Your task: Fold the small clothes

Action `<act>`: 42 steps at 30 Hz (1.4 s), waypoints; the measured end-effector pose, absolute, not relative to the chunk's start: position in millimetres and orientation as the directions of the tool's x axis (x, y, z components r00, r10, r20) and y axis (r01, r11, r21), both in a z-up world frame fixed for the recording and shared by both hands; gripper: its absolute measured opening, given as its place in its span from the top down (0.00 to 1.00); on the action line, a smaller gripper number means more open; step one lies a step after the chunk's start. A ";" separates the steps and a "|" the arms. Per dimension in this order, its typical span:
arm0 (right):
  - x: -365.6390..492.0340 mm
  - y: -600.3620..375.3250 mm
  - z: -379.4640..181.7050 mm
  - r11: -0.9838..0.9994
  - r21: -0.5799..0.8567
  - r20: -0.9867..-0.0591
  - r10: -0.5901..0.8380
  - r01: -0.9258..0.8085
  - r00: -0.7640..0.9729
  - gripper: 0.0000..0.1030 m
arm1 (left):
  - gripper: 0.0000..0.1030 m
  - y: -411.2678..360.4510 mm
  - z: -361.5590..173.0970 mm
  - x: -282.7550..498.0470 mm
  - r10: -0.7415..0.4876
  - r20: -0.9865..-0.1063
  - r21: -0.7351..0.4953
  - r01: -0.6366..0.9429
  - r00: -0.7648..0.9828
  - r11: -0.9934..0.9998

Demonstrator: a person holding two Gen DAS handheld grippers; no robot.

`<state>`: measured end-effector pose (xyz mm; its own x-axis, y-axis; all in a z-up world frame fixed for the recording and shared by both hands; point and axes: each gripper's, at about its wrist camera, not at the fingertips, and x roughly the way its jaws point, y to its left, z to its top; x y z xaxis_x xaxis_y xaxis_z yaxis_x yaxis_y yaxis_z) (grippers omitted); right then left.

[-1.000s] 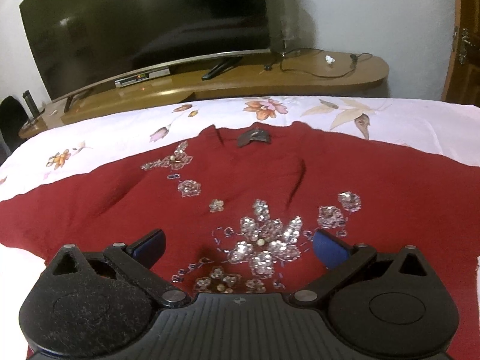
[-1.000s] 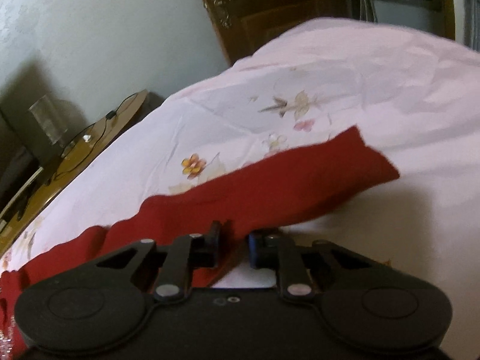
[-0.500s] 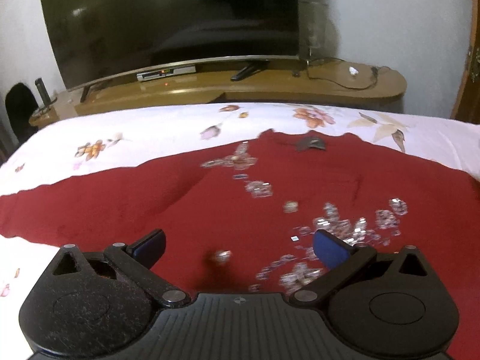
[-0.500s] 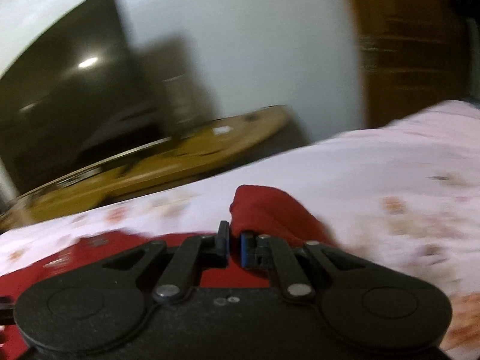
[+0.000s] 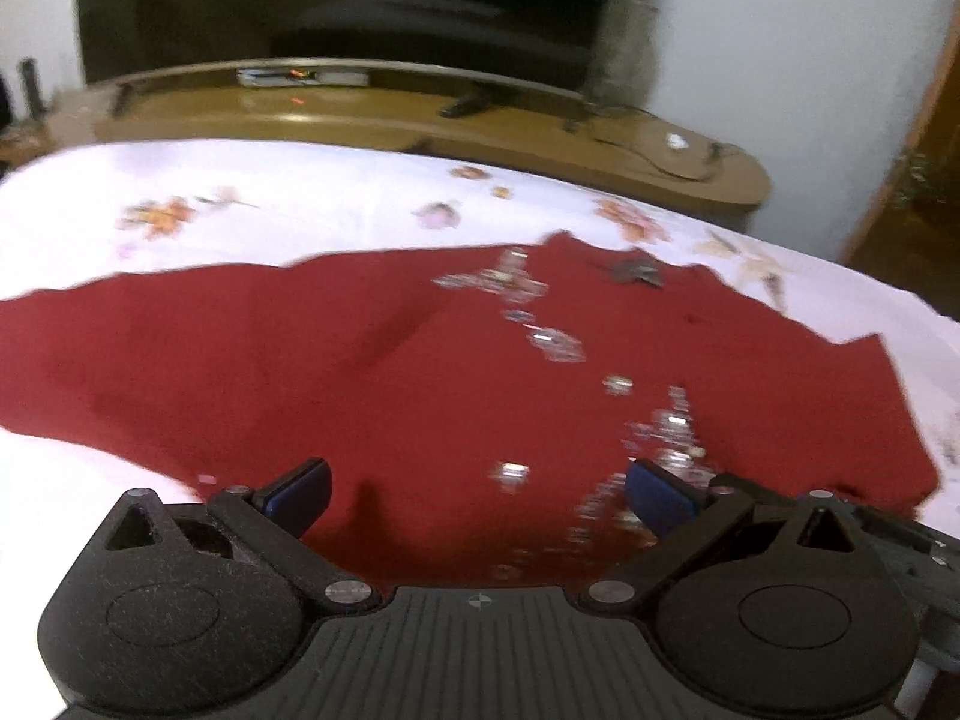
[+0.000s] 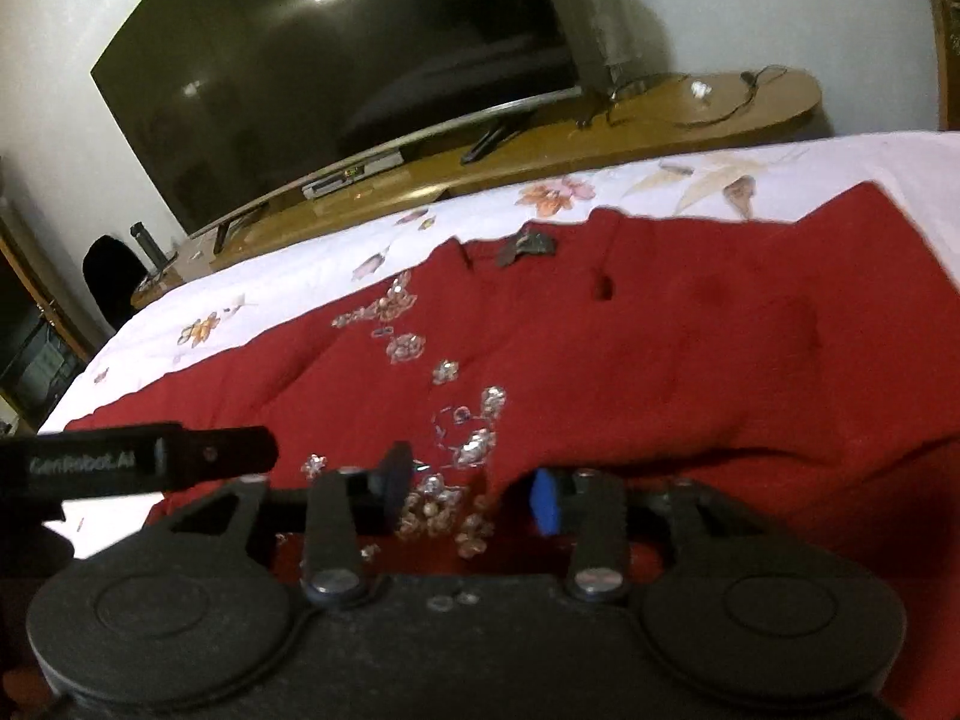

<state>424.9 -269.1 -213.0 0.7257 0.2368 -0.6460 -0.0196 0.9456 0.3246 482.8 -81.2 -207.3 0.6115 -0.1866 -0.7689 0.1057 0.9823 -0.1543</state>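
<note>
The bed (image 5: 300, 192) carries the red top (image 5: 420, 372) spread across its middle, one sleeve folded over the body (right side). The left gripper (image 5: 477, 489) hovers with fingers spread wide; the right gripper (image 6: 474, 495) is parted too, holding nothing. Sequins (image 6: 474, 447) could snag a fingertip and drag the fold askew

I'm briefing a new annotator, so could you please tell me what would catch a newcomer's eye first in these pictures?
The red top spread across the floral sheet dominates both views, its right sleeve folded over the body. Silvery sequin flowers run down its front towards the open right gripper. Behind the bed, a big dark TV stands on a wooden bench.
</note>
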 end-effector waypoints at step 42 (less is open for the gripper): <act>376.0 -353.4 -195.5 0.930 0.338 -0.604 0.099 0.142 0.791 0.49 | 0.62 -57.1 -250.5 484.5 -0.282 -0.696 -0.413 -0.047 0.661 0.909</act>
<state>376.0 -353.4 -195.5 0.7910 0.0988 -0.6038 0.1419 0.9303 0.3382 484.5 -57.1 -250.5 0.6607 -0.2821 -0.6956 -0.0470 0.9093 -0.4135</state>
